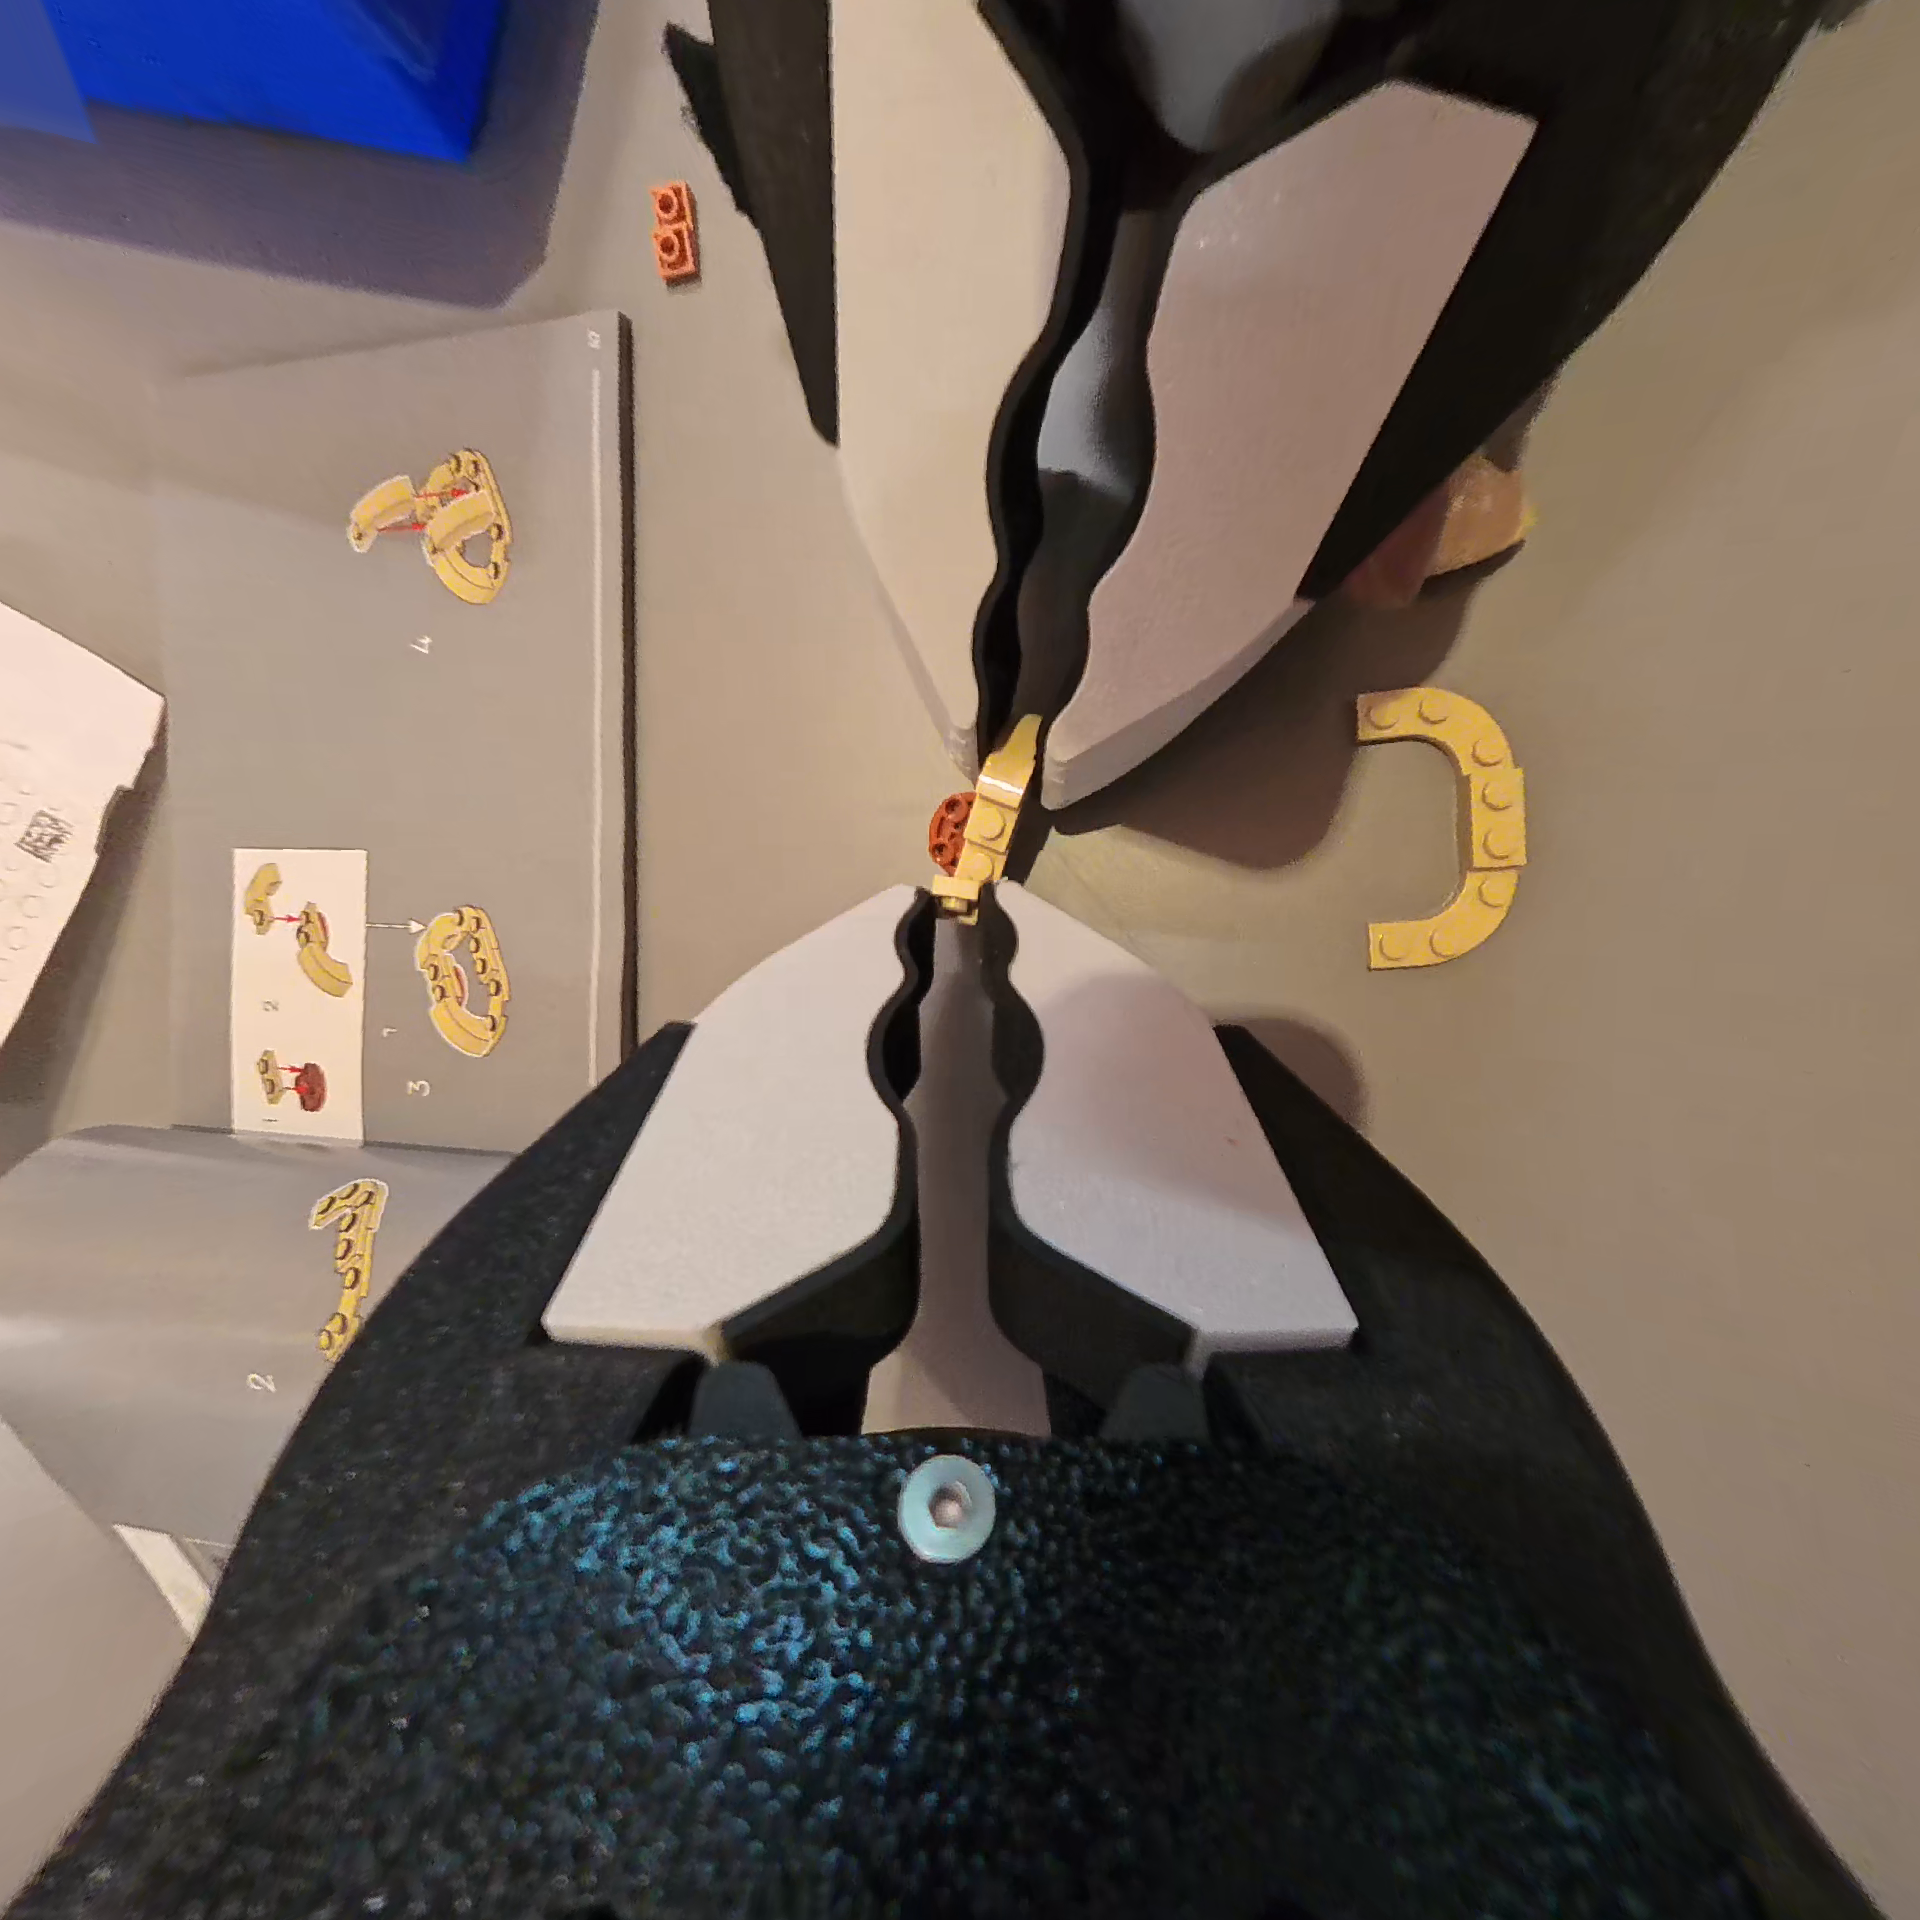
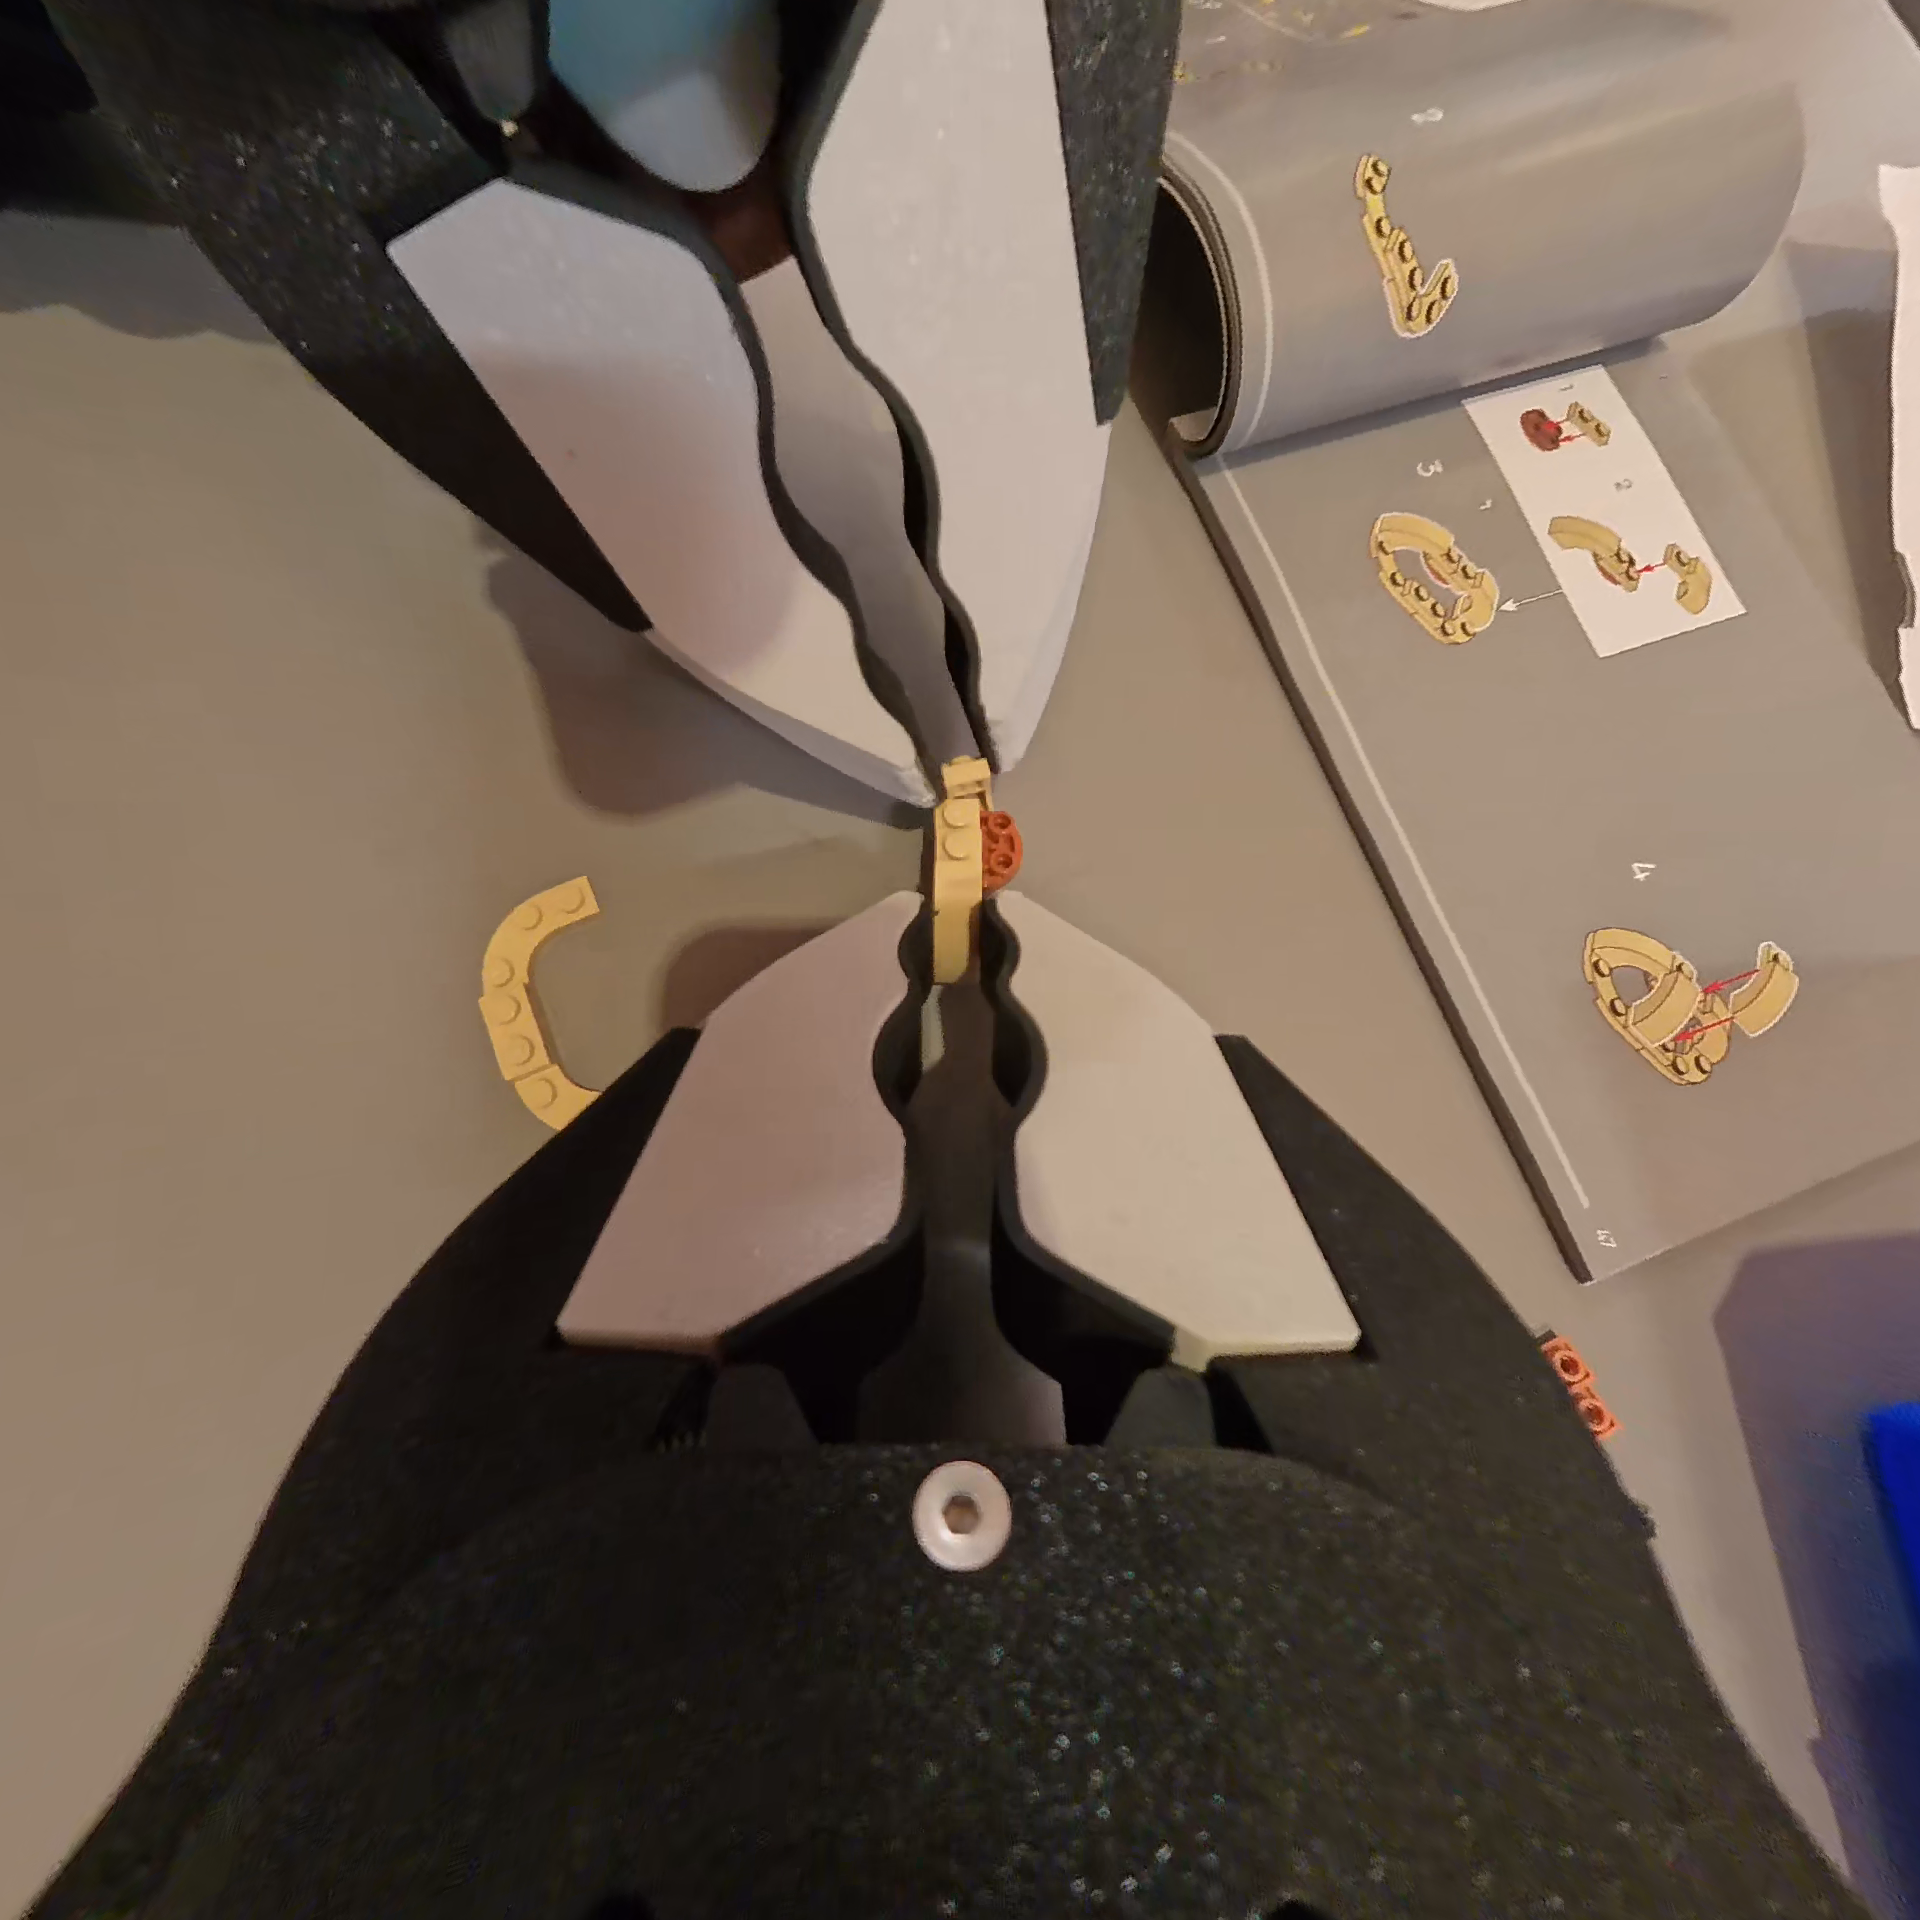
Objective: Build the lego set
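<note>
My left gripper [image 1: 956,906] is shut on a small tan piece [image 1: 956,898]. My right gripper [image 2: 954,909] is shut on a tan curved brick [image 2: 956,883] with a reddish-brown round piece [image 2: 1002,842] on its side. The two grippers meet tip to tip above the grey table, and the small tan piece [image 2: 966,777] touches the end of the curved brick [image 1: 1003,795]. The right gripper [image 1: 1013,764] comes in from the top of the left wrist view. The left gripper [image 2: 961,781] comes in from the top of the right wrist view. A tan U-shaped arch plate [image 1: 1496,800] [image 2: 514,1013] lies flat on the table beside them.
An open grey instruction booklet [image 1: 416,727] [image 2: 1507,831] lies on the table. A small orange two-stud plate [image 1: 673,234] [image 2: 1579,1387] lies near it. A blue box [image 1: 281,73] [image 2: 1891,1507] stands at the table's edge. White paper [image 1: 62,748] lies past the booklet. The tips of both grippers are at nearly the same place. The tan U-shaped arch plate [image 2: 514,1013] sits 7 cm or so from the ends of my right fingers. The left camera catches it too, in the left wrist view [image 1: 1491,831].
</note>
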`<state>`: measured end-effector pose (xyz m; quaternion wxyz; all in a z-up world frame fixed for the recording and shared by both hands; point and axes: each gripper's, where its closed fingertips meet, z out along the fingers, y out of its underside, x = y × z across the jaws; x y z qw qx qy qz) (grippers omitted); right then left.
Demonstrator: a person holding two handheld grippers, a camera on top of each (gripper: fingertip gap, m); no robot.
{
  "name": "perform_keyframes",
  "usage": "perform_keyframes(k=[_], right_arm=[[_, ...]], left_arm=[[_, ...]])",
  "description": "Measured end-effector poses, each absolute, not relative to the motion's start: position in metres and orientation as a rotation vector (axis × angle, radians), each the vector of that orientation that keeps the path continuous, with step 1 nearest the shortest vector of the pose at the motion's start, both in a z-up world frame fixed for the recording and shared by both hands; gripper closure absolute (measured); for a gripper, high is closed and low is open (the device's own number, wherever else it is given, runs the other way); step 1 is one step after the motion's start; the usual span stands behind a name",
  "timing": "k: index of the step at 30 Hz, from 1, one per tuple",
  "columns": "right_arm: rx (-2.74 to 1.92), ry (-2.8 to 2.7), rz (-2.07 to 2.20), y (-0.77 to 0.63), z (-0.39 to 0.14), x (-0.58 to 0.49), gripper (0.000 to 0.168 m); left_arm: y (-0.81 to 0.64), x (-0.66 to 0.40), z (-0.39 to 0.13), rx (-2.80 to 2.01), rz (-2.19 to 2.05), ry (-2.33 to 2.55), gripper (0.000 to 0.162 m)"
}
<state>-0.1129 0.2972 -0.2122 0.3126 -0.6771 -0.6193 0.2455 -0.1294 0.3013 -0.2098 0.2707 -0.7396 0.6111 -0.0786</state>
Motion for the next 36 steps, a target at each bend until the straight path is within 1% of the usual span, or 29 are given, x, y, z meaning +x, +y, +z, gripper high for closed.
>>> perform_keyframes(k=[15, 27, 30, 33, 36], right_arm=[[-1.75, -1.672, 0.586, 0.298, -0.212, -0.111, 0.16], [-1.753, -1.673, 0.603, 0.297, -0.213, -0.109, 0.161], [-1.755, -1.67, 0.6, 0.299, -0.213, -0.107, 0.161], [-1.757, -1.665, 0.59, 0.3, -0.213, -0.104, 0.16], [-1.76, -1.655, 0.596, 0.302, -0.212, -0.102, 0.16]], left_arm=[[0.296, -0.121, -0.212, -1.922, -0.271, 1.685, 0.154], [0.3, -0.11, -0.202, -1.802, -0.376, 1.628, 0.154], [0.302, -0.112, -0.2, -1.802, -0.407, 1.601, 0.152], [0.307, -0.122, -0.186, -1.789, -0.406, 1.56, 0.15], [0.298, -0.142, -0.181, -1.735, -0.401, 1.674, 0.145]])
